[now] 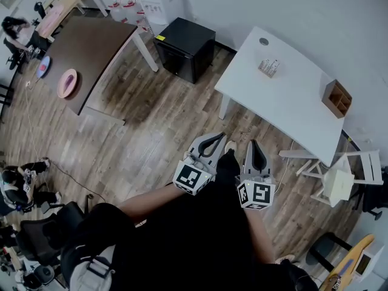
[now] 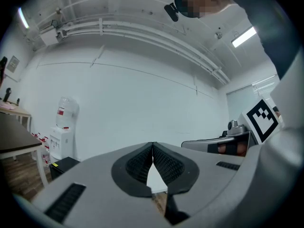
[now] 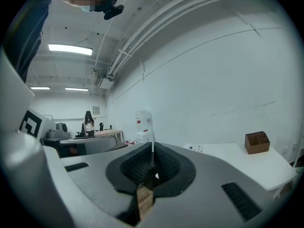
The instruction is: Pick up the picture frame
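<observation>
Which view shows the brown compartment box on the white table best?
Head view. It looks down on the brown wooden box, showing its open compartments and its spot near the right end of the white table. The right gripper view shows it small and side-on. The left gripper view doesn't show it.

light: bright, even, from ceiling strip lights (image 3: 70,49) | shadows: soft, under the brown table (image 1: 97,44) | glare: mild sheen on wood floor (image 1: 157,126) | distortion: strong fisheye, black rounded corners in both gripper views | focus: sharp, no motion blur
</observation>
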### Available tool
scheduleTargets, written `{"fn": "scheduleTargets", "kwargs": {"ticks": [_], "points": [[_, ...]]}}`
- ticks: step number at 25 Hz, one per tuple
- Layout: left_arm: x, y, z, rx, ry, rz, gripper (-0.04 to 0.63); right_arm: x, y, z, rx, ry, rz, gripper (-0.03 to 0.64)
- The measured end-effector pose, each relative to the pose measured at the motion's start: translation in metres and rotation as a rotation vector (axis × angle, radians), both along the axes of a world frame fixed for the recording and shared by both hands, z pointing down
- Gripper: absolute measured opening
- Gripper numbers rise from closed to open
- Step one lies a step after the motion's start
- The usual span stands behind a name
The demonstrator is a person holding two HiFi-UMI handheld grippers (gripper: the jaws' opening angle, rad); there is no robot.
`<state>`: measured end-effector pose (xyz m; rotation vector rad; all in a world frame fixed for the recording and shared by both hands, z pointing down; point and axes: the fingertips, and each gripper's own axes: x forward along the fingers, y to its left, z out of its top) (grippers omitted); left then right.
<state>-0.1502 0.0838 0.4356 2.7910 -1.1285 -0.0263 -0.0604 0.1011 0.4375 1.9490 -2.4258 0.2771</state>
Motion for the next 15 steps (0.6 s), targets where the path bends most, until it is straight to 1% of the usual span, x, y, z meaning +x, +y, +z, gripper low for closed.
{"fn": "scheduleTargets", "kwargs": {"ticks": [3, 8, 12, 15], "points": [[0.028, -0.038, 0.005, -0.007, -0.040, -0.005, 0.014, 0.029, -0.041, 0.007, -0.015, -0.020, -0.005, 0.035], [0.071, -0.102, 0.015, -0.040, -0.060, -0.025, 0.014, 0.074, -0.107, 0.022, -0.062, -0.029, -0.033, 0.035], [0.100, -0.157, 0.033, -0.049, -0.130, -0.042, 0.014, 0.111, -0.153, 0.049, -0.114, -0.010, -0.058, 0.036], [0.119, -0.191, 0.051, -0.062, -0.160, -0.053, 0.014, 0.139, -0.182, 0.073, -0.153, -0.010, -0.065, 0.037]]}}
